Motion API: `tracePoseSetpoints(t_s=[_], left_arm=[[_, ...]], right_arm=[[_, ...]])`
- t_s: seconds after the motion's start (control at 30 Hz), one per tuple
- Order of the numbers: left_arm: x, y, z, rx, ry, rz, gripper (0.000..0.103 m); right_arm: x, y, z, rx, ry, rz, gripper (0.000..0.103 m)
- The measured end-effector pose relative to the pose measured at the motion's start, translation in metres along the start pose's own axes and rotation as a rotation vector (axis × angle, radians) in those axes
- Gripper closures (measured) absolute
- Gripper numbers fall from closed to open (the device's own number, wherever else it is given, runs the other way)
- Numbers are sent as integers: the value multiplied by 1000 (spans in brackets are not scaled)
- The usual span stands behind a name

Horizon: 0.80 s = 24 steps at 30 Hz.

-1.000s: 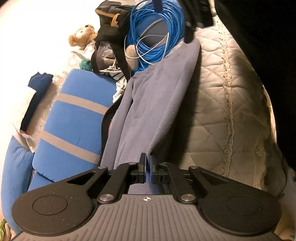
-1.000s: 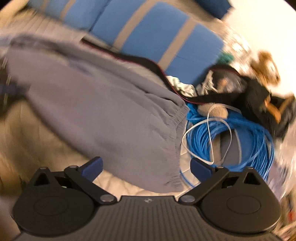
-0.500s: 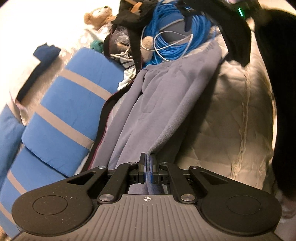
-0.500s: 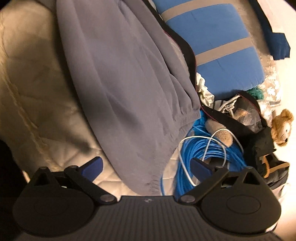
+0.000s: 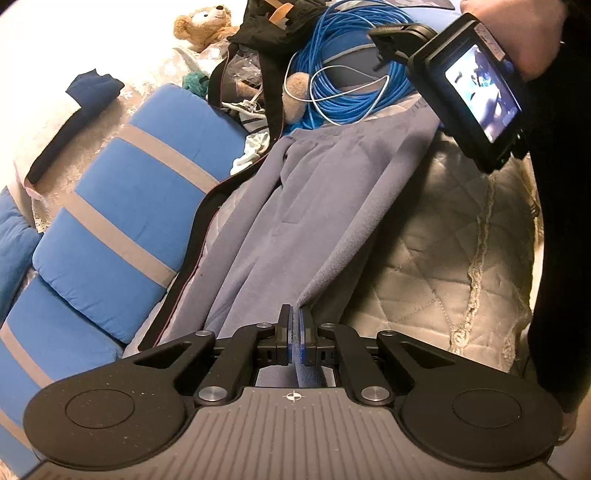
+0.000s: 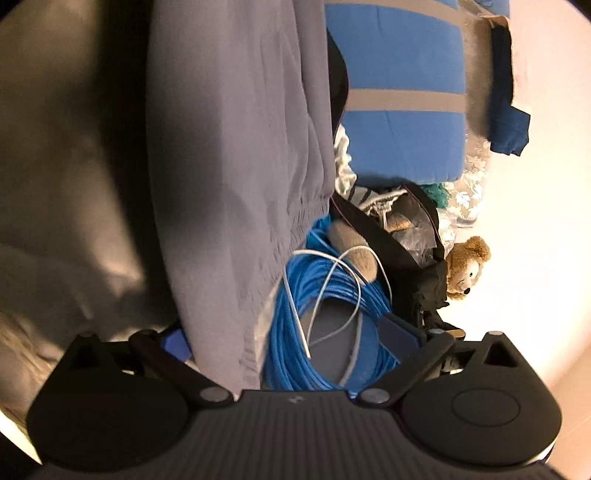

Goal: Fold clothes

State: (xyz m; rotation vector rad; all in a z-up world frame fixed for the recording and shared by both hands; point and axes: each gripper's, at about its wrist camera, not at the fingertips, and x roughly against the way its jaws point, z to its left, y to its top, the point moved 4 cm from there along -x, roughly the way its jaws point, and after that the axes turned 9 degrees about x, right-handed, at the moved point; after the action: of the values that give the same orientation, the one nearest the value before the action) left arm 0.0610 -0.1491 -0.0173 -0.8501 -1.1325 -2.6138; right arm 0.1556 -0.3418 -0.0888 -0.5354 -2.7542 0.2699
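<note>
left gripper [image 5: 294, 332]: fingers pinched shut on one end of the grey pants, fabric runs straight out from between the blue pads

right gripper [image 6: 291, 341]: fingers spread wide, nothing clamped. The waistband end of the pants sits in the gap between them, close to the left finger, can't tell if it's touching. In the left wrist view you can see this gripper's back with its little lit screen, held up over the far end of the pants

grey pants [image 5: 314, 206]: stretched lengthwise along the bed from the left gripper up to the elastic waistband, folded over on itself along the length. Waistband end is right beside the cable coil

bed: cream quilted bedspread [image 5: 443, 258] under and to the right of the pants

blue cable [image 5: 354, 70]: big coil with a thin white wire looped over it, just past the waistband

cushion [image 5: 125, 206]: blue with grey stripes, lying alongside the pants on the left, a dark strap between them

teddy bear [image 5: 205, 26]: far end, next to a black bag [image 5: 273, 40] full of odds and ends

dark blue cloth [image 5: 94, 86]: off on its own beyond the cushion
</note>
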Motion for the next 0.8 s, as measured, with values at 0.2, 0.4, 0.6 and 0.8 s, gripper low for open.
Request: tracePoseSetpoints(t_s=[0.2, 0.4, 0.6, 0.8], left_arm=[[1, -4, -4, -9, -7, 2, 99], [1, -8, -9, -20, -16, 13, 99], [5, -21, -24, -36, -3, 8, 97], [20, -40, -53, -83, 64, -27, 70]], right_arm=[[-14, -18, -1, 49, 139, -31, 65], [-23, -34, -23, 99, 223, -182, 91], [-26, -47, -49, 142, 278, -320, 95], [-26, -46, -76, 114, 279, -346, 95]])
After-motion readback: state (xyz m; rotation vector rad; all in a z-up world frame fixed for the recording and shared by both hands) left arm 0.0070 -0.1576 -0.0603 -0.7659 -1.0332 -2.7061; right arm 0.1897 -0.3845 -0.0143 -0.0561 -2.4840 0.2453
